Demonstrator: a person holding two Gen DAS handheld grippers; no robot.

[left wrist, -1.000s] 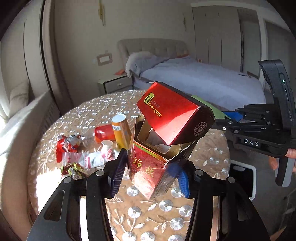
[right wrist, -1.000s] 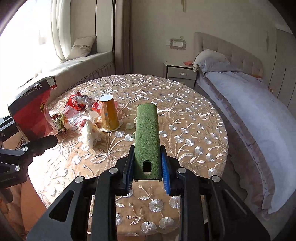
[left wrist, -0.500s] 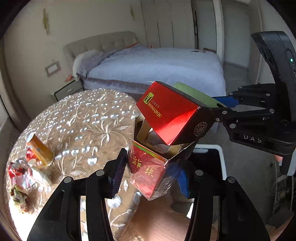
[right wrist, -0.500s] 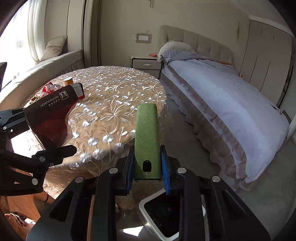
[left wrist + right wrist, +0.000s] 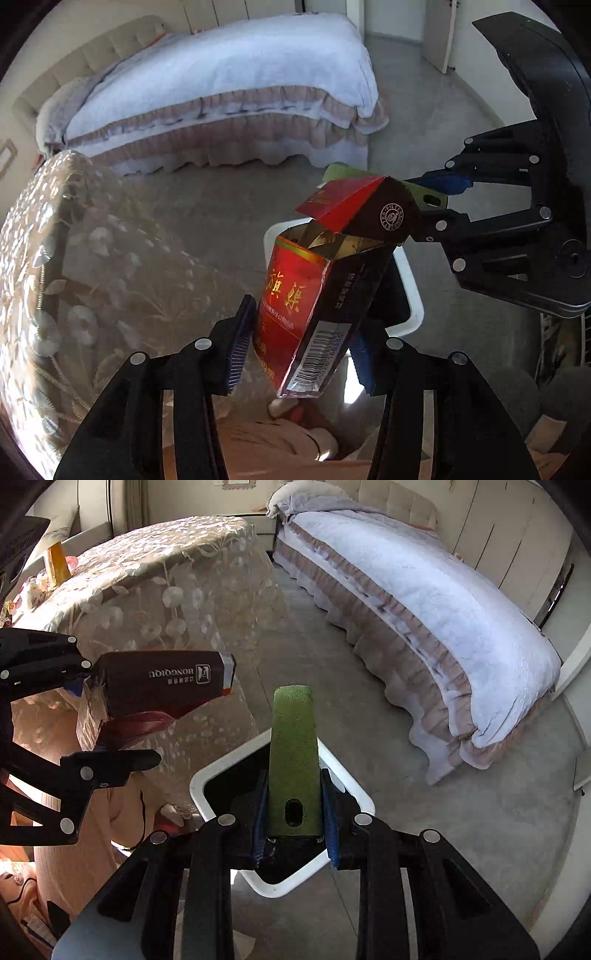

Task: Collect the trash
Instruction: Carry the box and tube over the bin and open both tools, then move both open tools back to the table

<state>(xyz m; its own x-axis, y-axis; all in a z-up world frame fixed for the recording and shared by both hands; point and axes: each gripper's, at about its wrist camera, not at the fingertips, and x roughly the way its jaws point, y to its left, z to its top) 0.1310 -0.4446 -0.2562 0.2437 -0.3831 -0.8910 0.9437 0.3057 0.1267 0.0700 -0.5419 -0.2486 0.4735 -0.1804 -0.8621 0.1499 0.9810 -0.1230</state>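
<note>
Cardboard carton, light and crushable, sits between the closing left gripper; right gripper pinches a stiff, probably light green bar above the bin.

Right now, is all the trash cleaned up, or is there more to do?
Not yet. Nothing shows as thrown away. In hand: the left gripper has the red carton, its jaws closing on it, and the right gripper clamps the green block, both above the white bin. Left: dropping them in, then the orange tube and wrappers on the table.
</note>
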